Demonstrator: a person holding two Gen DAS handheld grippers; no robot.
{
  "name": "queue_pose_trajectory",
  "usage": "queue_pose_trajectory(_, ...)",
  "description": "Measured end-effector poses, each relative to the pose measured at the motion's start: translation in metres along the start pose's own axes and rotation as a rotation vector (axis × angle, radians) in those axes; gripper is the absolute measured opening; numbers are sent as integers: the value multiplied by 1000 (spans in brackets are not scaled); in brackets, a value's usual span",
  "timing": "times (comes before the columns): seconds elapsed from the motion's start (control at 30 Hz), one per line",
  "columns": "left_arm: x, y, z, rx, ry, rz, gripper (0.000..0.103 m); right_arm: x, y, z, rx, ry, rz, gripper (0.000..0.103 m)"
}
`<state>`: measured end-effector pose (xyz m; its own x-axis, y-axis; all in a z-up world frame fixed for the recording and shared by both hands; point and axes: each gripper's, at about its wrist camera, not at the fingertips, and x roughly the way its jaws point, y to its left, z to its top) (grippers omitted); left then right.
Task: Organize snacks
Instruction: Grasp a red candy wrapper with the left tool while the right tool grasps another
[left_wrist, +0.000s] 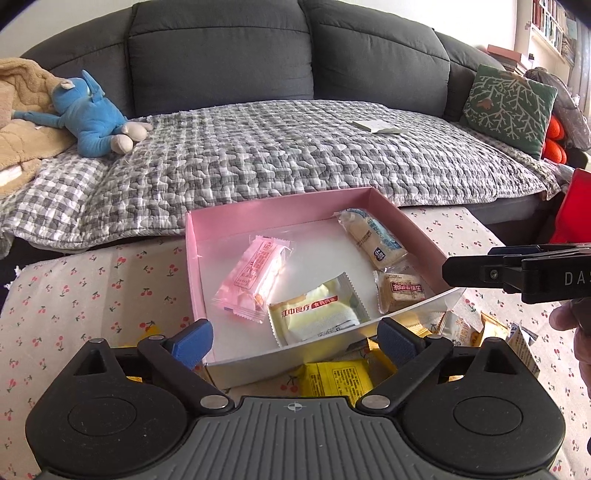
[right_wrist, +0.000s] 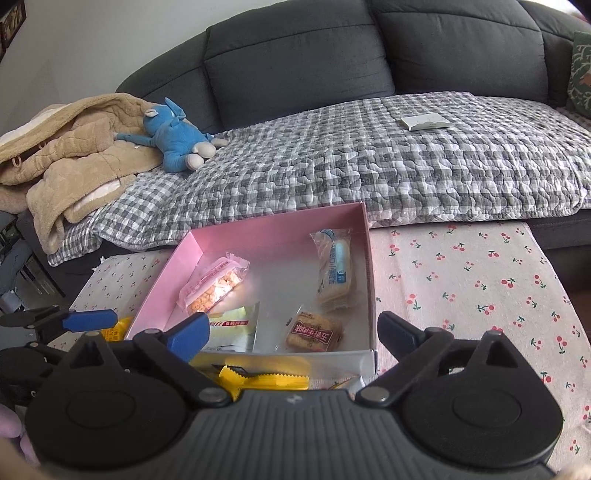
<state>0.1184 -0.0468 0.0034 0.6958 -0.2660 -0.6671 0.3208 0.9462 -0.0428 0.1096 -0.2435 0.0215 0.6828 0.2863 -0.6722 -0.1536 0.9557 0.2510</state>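
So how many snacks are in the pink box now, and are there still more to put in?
Four packets lie in the pink box: a pink snack, a pale yellow one, a brown biscuit and a white-and-blue roll. Nothing is in hand: the left gripper and the right gripper both have open, empty jaws. Still left are the yellow packets lying outside the box's near wall.
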Motion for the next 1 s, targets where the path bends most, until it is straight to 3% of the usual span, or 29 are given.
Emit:
queue_pose_trajectory(0.63, -56, 29, -58, -36, -23, -10, 101, -30, 58, -35, -161, 9, 39, 103)
queue_pose_trajectory(1.0, -63, 42, -91, -16, -3, -14, 101, -32, 88, -72, -321, 42, 105, 103)
